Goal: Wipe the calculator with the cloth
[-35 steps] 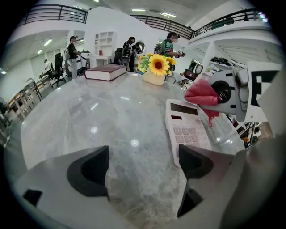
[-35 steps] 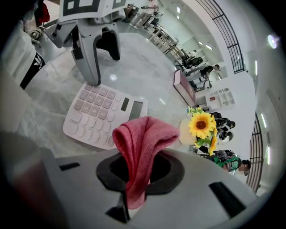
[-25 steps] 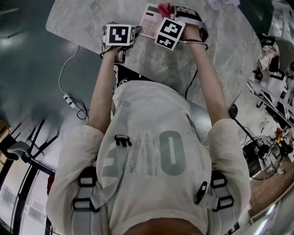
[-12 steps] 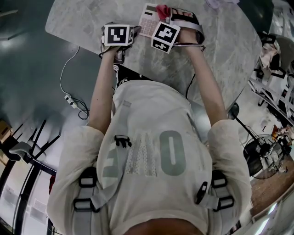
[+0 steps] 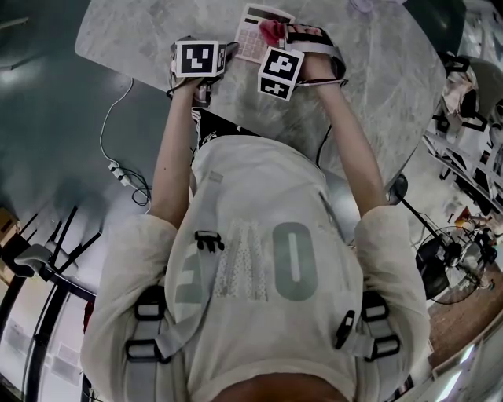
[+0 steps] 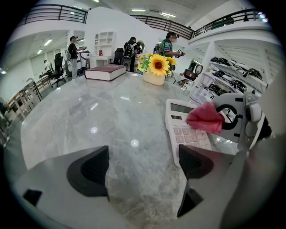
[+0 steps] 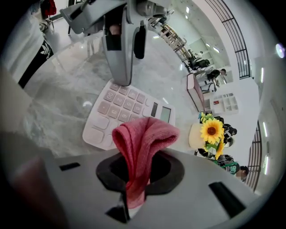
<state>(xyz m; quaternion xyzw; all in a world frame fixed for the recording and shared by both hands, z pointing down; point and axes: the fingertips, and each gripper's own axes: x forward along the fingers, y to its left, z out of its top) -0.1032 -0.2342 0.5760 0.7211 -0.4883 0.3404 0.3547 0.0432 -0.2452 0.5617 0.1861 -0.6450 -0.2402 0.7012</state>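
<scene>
A pale pink calculator [image 6: 184,129] lies flat on the marble table [image 6: 103,116]. A red cloth [image 7: 142,136] sticks up from my right gripper [image 7: 134,181], which is shut on it and holds the folded end just above the calculator's [image 7: 123,112] near edge. In the head view the cloth [image 5: 271,31] lies over the calculator's [image 5: 253,39] right part. My left gripper [image 6: 143,165] stands open low over bare marble, its right jaw right beside the calculator's left edge and nothing between the jaws.
A pot of sunflowers [image 6: 156,69] and a dark red book [image 6: 106,71] stand at the table's far side. Something white and crumpled [image 5: 377,6] lies at the far right. People stand and sit at desks behind the table. The table's near edge runs under my arms.
My right gripper has drawn the cloth back toward me and a little left across the calculator. The left gripper has hardly moved.
</scene>
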